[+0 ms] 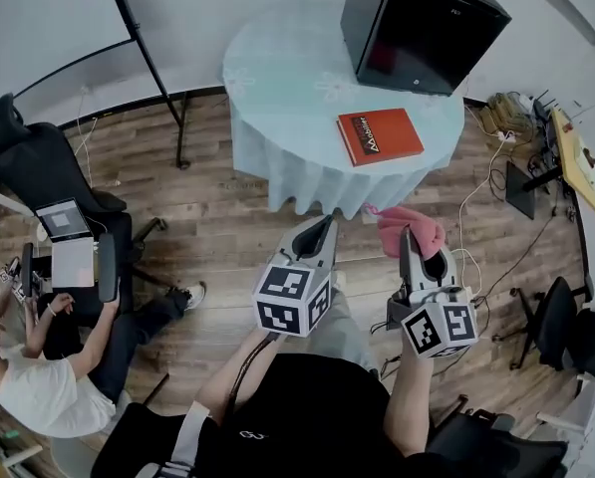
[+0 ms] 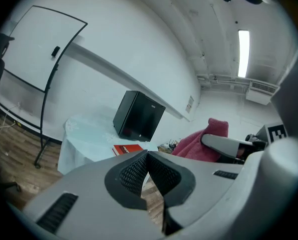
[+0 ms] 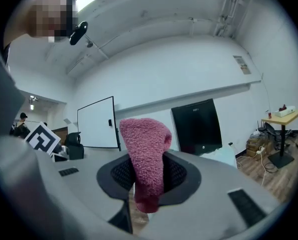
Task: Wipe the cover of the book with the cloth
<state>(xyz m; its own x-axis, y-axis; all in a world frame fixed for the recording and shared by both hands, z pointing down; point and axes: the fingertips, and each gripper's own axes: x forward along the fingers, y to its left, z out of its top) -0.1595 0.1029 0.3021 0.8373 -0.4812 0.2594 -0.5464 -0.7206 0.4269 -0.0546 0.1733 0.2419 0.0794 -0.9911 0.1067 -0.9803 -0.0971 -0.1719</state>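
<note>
My rig: two grey handheld grippers, worn with a black top.
The left gripper (image 1: pixel 320 225) and right gripper (image 1: pixel 408 235) have pale grey shells and black ribbed pads. The left cube (image 1: pixel 293 298) and right cube (image 1: pixel 439 329) are white with black square markers. I also see a black cable (image 1: pixel 245 371), a black top (image 1: pixel 307 406) and a pale strap (image 1: pixel 185 436).

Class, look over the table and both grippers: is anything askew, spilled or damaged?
Nothing is spilled or damaged. The red book lies askew near the front of the table; the pink cloth bulges from the right gripper.
</note>
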